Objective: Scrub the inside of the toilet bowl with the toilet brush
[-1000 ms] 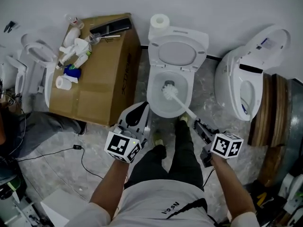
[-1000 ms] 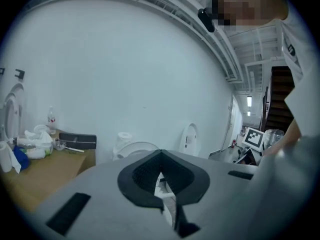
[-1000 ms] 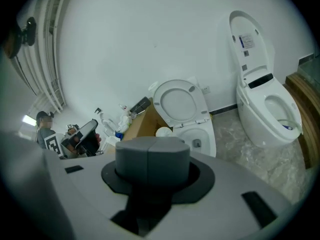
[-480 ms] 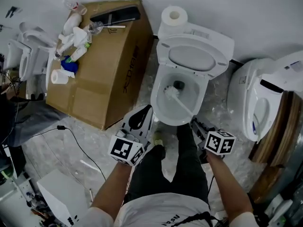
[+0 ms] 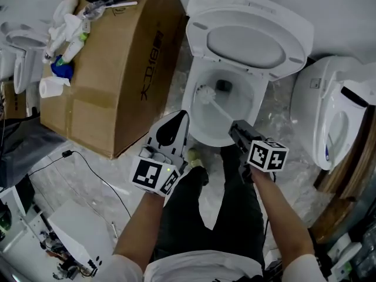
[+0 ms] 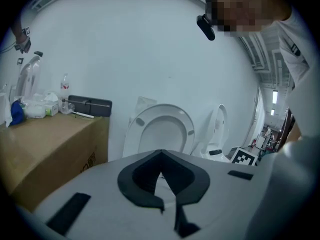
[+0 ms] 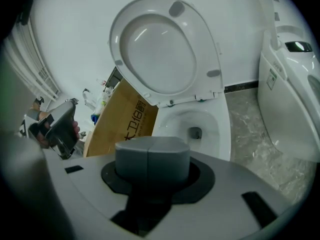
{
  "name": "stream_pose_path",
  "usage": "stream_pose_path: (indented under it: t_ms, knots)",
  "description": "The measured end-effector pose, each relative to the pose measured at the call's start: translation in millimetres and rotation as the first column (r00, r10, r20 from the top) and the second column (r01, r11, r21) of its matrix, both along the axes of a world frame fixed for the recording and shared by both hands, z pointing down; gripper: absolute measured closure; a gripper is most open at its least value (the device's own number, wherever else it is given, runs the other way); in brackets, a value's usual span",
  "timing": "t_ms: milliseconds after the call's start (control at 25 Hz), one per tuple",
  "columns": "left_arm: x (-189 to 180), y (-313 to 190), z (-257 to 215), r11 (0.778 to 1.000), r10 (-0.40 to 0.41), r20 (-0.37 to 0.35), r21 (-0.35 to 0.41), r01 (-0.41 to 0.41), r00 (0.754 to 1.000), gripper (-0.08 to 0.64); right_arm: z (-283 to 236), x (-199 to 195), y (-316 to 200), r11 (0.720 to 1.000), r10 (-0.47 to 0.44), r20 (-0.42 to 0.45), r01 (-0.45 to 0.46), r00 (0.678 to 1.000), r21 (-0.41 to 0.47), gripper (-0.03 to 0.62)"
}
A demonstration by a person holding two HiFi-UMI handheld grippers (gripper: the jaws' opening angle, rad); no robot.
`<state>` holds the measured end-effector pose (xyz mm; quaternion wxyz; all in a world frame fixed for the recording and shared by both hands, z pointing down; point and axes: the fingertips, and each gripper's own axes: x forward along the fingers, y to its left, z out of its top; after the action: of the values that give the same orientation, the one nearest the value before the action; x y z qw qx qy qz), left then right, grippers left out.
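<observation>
White toilet brush (image 5: 207, 94) head down inside the toilet bowl (image 5: 257, 96), my right hand-held gripper (image 5: 236, 130) clamped on its handle, my left hand-held gripper (image 5: 180, 119) closed and empty

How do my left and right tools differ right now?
The right tool is shut on the toilet brush handle; the left tool is shut on nothing. The right tool reaches the toilet bowl rim, brush head inside; the left tool hangs outside it, by the cardboard box. Both point toward the bowl.
</observation>
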<state>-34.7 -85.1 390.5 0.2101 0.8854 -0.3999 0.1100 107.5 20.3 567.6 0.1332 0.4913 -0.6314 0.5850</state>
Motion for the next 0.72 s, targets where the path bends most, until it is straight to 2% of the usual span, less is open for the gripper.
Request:
stream_pose_path:
  t_ms: [240,440,720]
  knots:
    - [-2,7,40,0.999,0.032,0.006,-0.022,-0.032,0.999,0.552,40,-12,-9,0.999,0.044,0.010,-0.044,0.999,-0.007,0.437]
    - [-10,12,55,0.999,0.034,0.004,-0.028,-0.034,0.999,0.552,59,-19,-13,0.996,0.092,0.058,-0.091,0.994,-0.023,0.437]
    - [-23,16,56,1.000,0.023,0.003,-0.022,-0.023,1.000,0.552,63,-20,-3,0.997,0.065,0.112,-0.059,0.992,-0.057,0.436]
